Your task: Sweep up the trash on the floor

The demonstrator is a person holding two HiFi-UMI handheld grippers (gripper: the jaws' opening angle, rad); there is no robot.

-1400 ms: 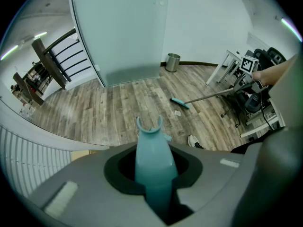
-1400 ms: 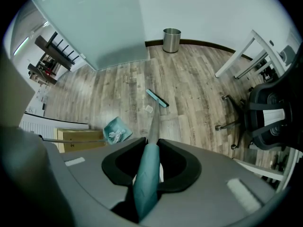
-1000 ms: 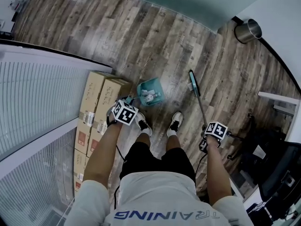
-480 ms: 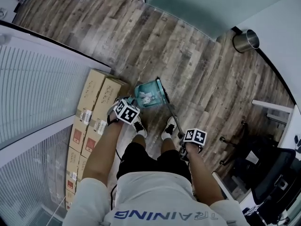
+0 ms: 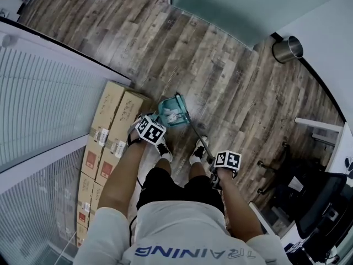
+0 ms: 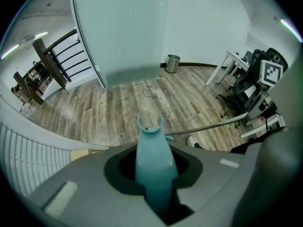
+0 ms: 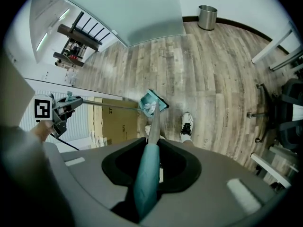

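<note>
Gripping teal handle of dustpan (image 5: 173,111) w/ left gripper (image 5: 148,131), clamped shut on it; holding broom (image 5: 196,136) shaft in right gripper (image 5: 225,163), likewise closed round it. Resting pan on floor (image 5: 231,76) nr its left edge, just beside cardboard boxes (image 5: 118,120), trash (image 5: 173,115) inside, broom head at pan's mouth.

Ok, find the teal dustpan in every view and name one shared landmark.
Head view: dustpan, near centre.
Left gripper view: only its teal handle, bottom centre.
Right gripper view: dustpan just above centre, at the broom's far end.
Shared landmark: metal bin.
</note>
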